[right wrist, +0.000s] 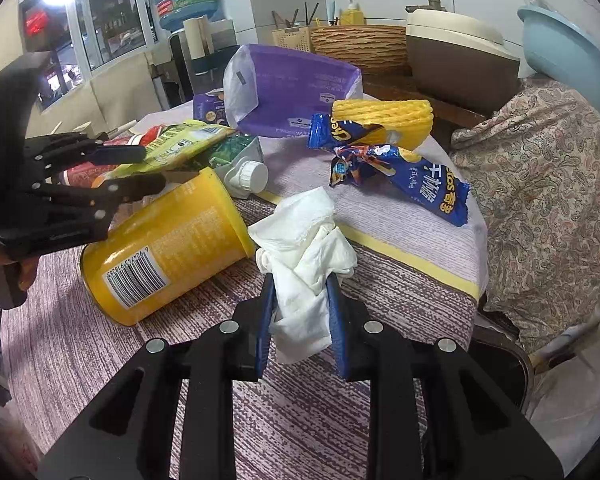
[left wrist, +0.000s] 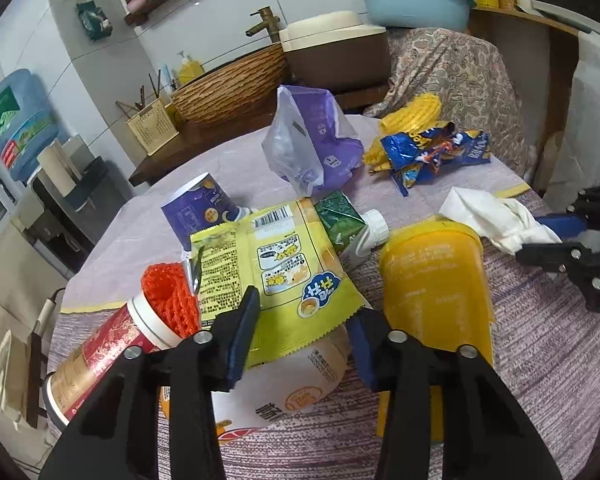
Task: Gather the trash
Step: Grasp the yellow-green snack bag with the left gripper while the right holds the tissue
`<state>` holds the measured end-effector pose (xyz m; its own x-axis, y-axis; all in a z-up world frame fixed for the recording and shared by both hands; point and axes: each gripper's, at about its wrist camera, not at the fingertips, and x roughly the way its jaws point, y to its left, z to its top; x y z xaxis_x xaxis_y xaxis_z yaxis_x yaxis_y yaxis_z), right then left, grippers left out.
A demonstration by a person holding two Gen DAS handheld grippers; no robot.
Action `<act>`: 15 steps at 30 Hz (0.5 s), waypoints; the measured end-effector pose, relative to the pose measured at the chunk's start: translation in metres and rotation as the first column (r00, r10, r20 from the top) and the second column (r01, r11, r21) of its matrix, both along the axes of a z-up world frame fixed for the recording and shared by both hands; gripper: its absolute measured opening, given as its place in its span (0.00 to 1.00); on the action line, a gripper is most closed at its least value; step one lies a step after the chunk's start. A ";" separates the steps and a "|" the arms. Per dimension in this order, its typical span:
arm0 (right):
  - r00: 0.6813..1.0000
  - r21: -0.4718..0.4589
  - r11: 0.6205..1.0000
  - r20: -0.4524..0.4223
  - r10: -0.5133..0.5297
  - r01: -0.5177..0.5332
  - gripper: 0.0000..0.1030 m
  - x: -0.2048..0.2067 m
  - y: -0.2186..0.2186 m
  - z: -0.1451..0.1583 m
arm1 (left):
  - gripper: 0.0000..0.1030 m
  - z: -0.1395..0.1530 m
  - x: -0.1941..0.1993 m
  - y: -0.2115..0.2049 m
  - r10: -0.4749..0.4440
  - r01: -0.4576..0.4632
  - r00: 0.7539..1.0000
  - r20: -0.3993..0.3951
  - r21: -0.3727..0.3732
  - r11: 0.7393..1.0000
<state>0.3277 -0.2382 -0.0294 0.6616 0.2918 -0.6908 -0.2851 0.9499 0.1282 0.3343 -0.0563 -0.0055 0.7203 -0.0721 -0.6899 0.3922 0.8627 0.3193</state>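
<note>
A crumpled white paper tissue (right wrist: 306, 264) sits pinched between the blue pads of the right gripper (right wrist: 300, 300) at the centre of the right wrist view, its loose folds bulging above the fingertips. Just left of it a yellow cylindrical snack can (right wrist: 162, 248) lies on its side on the purple woven tablecloth (right wrist: 300, 420), barcode facing up. In the upper right of that frame a crushed blue chip bag (right wrist: 400, 172) rests against a yellow foam fruit net (right wrist: 384, 122), with a purple and clear plastic bag (right wrist: 288, 92) behind them.

In the left wrist view, the left gripper (left wrist: 304, 320) stands wide at the bottom of the frame, its fingers straddling the lower edge of a flat yellow-green snack wrapper (left wrist: 268, 256) without closing on it. The wrapper lies over a white printed cup (left wrist: 284, 388). At lower left a red paper cup (left wrist: 100, 356) on its side holds an orange foam net (left wrist: 170, 300). A green carton with a white screw cap (left wrist: 340, 216) lies beyond the wrapper, and a purple paper cup (left wrist: 198, 210) sits tipped at centre left.
</note>
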 end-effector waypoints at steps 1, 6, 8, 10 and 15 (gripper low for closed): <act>1.000 0.000 1.000 0.002 0.000 0.000 0.25 0.000 0.001 0.000 | 0.35 0.001 0.000 0.000 0.006 -0.007 1.000 0.016 0.007 1.000; 1.000 -0.009 1.000 0.018 0.002 -0.002 0.25 -0.002 0.003 0.004 | 0.13 0.009 0.000 0.006 0.027 -0.025 0.999 0.041 -0.046 0.999; 1.000 -0.003 1.000 0.022 0.003 -0.003 0.25 -0.003 0.005 0.004 | 0.10 0.016 -0.003 0.013 0.051 -0.045 0.996 0.071 -0.079 0.996; 1.000 0.001 1.000 0.027 0.002 -0.002 0.25 -0.005 0.005 0.004 | 0.07 0.023 -0.008 0.020 0.066 -0.056 0.994 0.088 -0.111 0.992; 0.999 0.012 1.000 0.046 0.002 -0.003 0.25 -0.012 0.006 0.005 | 0.05 0.042 -0.036 0.043 0.098 -0.069 0.987 0.127 -0.216 0.974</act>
